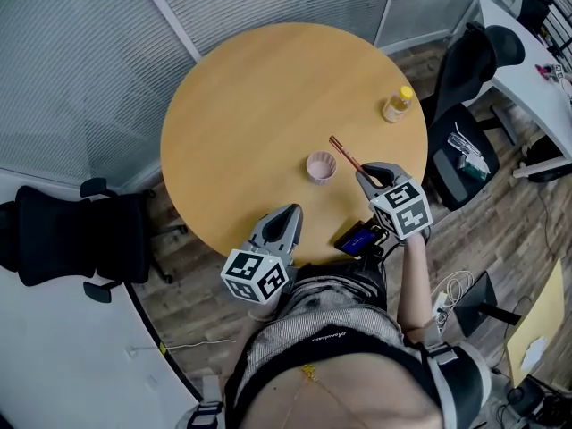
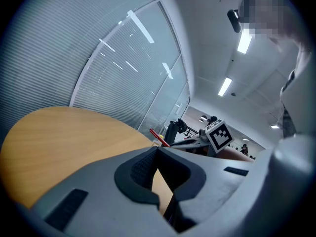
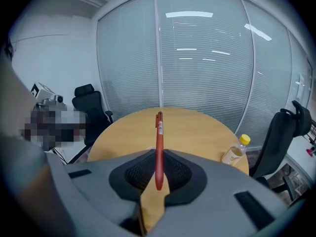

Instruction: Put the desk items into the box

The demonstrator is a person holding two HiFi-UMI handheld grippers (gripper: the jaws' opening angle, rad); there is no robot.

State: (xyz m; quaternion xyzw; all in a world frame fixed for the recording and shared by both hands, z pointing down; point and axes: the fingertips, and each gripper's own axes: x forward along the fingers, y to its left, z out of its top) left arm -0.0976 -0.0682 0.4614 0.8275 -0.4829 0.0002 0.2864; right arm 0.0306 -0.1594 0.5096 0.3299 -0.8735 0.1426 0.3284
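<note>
Glass partitions with shut blinds ring a round pale-wood table [image 1: 241, 105] in the head view, with black office chairs about it. The right gripper [image 1: 369, 175] is over the table's near right part, its jaws closed on a slim red pen [image 1: 344, 153]. The pen's long axis runs from the jaws up and to the left, and its free end passes just to the right of a small pink round cup [image 1: 321, 165]. A clear plastic bottle with a yellow cap [image 1: 398, 104] stands well apart towards the far right edge. No box shows in any view, so the cup, the only open vessel, is likely where the pen is meant to go; it lies just left of the pen's tip and nearer the right hand. The left gripper [image 1: 288, 213] hangs at the near edge. In the left gripper view its jaws [image 2: 158, 149] are drawn together at the tips with nothing between them, and the pen [image 2: 159, 136] shows beyond, slanting over the table [image 2: 59, 137]. In the right gripper view the pads clamp the pen's [image 3: 159, 142] lower end; it stands straight along the jaws' line, pointing out over the table [image 3: 197, 127], with the bottle [image 3: 236, 152] off to the right.
</note>
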